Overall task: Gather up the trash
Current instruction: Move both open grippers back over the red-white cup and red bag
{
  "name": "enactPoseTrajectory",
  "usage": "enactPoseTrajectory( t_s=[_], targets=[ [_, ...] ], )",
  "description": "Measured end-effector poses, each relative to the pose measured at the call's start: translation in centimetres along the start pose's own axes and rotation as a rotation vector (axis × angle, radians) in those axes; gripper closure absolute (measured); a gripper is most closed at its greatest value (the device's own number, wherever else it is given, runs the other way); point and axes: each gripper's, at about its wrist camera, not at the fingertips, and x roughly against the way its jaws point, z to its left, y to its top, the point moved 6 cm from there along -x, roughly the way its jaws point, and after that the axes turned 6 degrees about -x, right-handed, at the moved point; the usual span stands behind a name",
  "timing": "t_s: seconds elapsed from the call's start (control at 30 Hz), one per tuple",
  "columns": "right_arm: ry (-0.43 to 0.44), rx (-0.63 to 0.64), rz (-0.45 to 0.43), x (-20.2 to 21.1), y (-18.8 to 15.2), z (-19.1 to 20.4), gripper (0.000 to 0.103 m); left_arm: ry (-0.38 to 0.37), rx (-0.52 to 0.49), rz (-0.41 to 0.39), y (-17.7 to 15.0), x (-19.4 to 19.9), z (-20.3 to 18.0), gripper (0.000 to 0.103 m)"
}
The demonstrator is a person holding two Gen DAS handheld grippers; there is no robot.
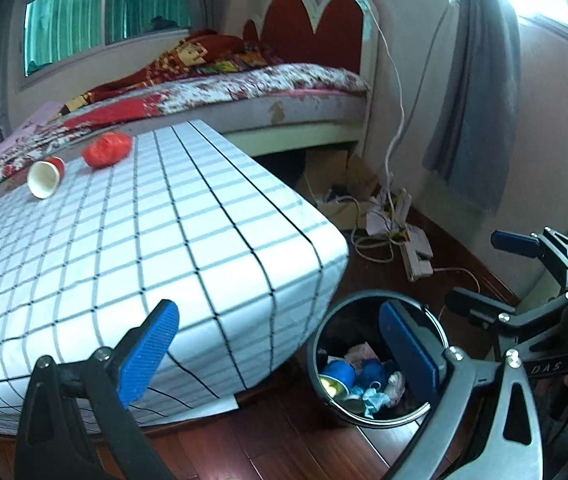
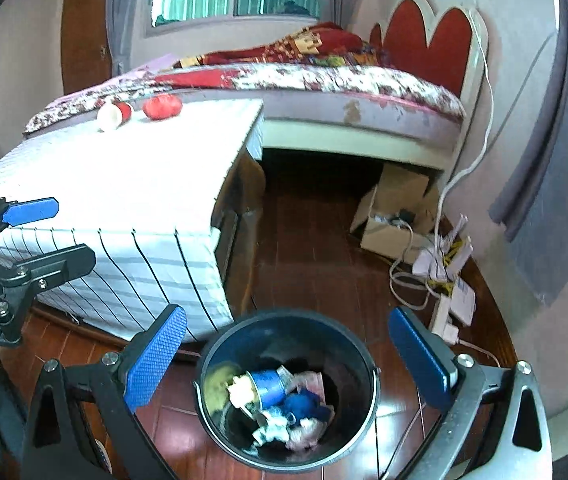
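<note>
The table (image 1: 131, 248), under a checked cloth, carries a tipped red cup (image 1: 45, 178) and a red wad (image 1: 107, 149) near its far edge. On the floor beside it, the bin (image 2: 368, 412) holds a blue cup (image 2: 268, 388) and crumpled scraps. The right gripper (image 2: 288, 364) hovers above the bin, angled downward, fingers spread and empty. The left gripper (image 1: 279, 354) hangs level at the table's corner, fingers spread too.

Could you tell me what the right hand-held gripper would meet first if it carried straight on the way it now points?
Probably the black bin: the right hand-held gripper, open and empty, points down into its mouth, so it would likely meet the trash inside first. Depth is uncertain.
</note>
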Motion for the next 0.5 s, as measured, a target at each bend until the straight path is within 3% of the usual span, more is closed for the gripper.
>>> enactPoseTrajectory(
  t_s=[0.5],
  targets=[
    [0.072,0.023,-0.057,-0.9,7.5,5.9,0.001,0.123,0.092,-0.059,2.5,2.5,10.2,0.001]
  ],
)
